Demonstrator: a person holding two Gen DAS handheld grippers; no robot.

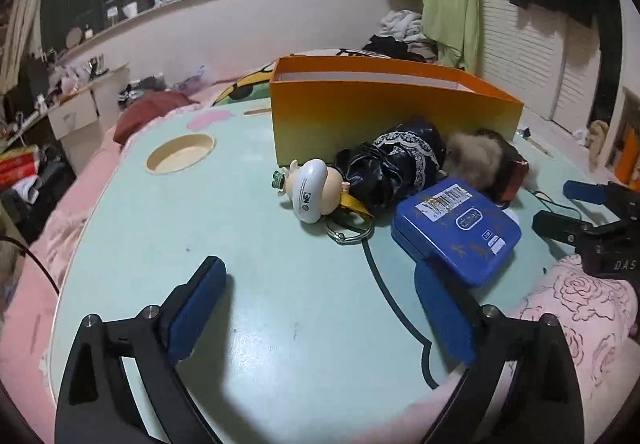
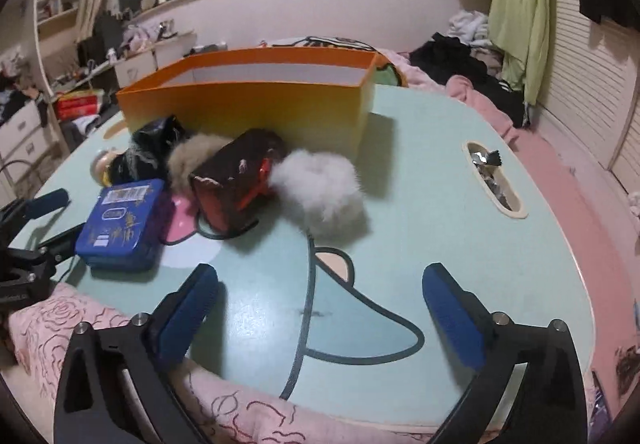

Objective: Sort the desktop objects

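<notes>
Both tools tilted down over the table (image 1: 200, 228): our left tool (image 1: 320, 304) and right tool (image 2: 320, 304) gape wide, empty. Blue tin (image 1: 456, 228), doll (image 1: 316, 191) and brown pouch (image 2: 236, 183) sit before the orange box (image 1: 384, 107).

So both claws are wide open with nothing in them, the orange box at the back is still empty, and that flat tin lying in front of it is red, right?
Nearly. The tin is blue, not red, as both wrist views show. The rest holds: the left claw and right claw stand wide open with nothing between the fingers, and the orange box at the back shows only bare white inner walls in the right wrist view.
</notes>
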